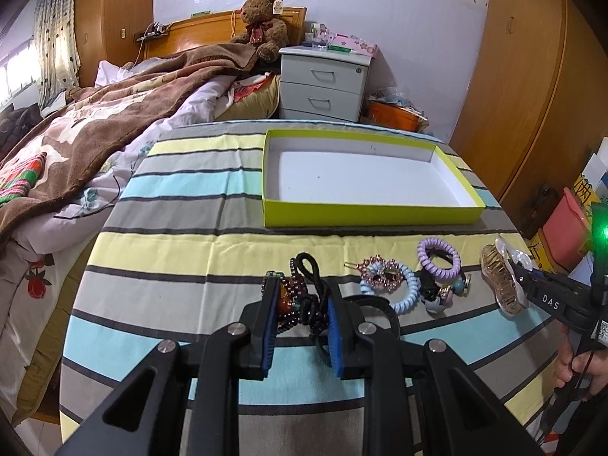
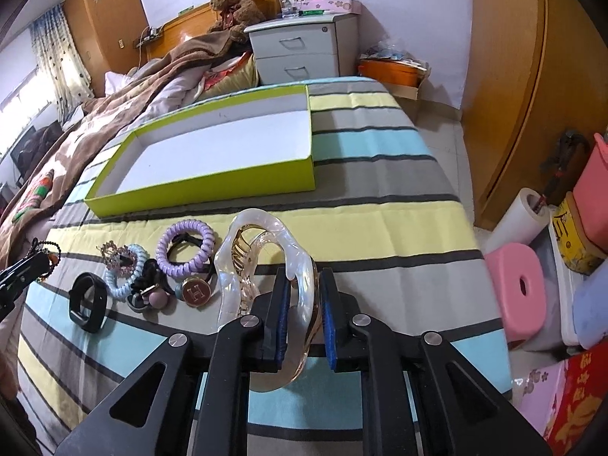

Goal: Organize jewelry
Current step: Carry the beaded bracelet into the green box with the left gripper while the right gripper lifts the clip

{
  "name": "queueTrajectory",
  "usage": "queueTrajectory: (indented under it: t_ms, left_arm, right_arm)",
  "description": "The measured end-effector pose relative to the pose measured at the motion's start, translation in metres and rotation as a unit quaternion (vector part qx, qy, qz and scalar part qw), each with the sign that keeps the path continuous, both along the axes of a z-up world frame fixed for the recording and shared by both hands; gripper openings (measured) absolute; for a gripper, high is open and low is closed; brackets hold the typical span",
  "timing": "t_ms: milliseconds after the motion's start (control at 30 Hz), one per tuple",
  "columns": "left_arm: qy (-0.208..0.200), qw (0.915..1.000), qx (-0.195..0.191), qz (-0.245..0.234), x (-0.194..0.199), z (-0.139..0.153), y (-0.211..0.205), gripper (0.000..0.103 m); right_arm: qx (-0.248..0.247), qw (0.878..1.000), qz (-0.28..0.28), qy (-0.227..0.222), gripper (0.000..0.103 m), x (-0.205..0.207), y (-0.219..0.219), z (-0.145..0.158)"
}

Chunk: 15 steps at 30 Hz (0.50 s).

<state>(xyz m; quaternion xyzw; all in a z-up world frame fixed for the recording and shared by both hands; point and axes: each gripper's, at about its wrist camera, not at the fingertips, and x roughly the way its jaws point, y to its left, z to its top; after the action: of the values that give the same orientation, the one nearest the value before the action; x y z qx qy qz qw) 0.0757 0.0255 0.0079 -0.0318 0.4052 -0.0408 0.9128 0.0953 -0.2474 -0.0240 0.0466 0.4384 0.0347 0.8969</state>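
A lime-green shallow box (image 1: 364,217) with a white inside stands on the striped cloth; it also shows in the right wrist view (image 2: 212,190). My left gripper (image 1: 302,296) is shut on a tangle of dark beaded bracelets and black cord (image 1: 307,285). My right gripper (image 2: 302,288) is shut on a large clear and gold hair claw (image 2: 266,262), also seen in the left wrist view (image 1: 501,277). Loose on the cloth lie a purple coil tie (image 2: 186,247), a light-blue coil tie (image 1: 406,288), a rhinestone clip (image 1: 380,271), an H button tie (image 2: 196,291) and a black ring (image 2: 87,300).
The cloth covers a table (image 2: 380,205) beside a bed with a brown blanket (image 1: 95,129). A white nightstand (image 1: 323,83) and an orange box (image 1: 395,114) stand behind. A pink stool (image 2: 520,285) and boxes sit on the floor at right.
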Motion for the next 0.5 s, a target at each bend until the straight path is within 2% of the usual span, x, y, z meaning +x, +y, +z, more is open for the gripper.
queueTrajectory:
  t_ms: [267,500]
  left_arm:
    - [-0.017,0.9998,-0.001,-0.010,0.008,0.017,0.000,0.024]
    - [-0.026,0.9995,-0.009,-0.018,0.029,0.031,-0.001,0.024]
  right_arm:
    - [0.007,0.999,0.000,-0.035,0.016,-0.001,-0.003,0.033]
    - [0.005,0.999,0.004,-0.049,0.016,0.018,0.004,0.053]
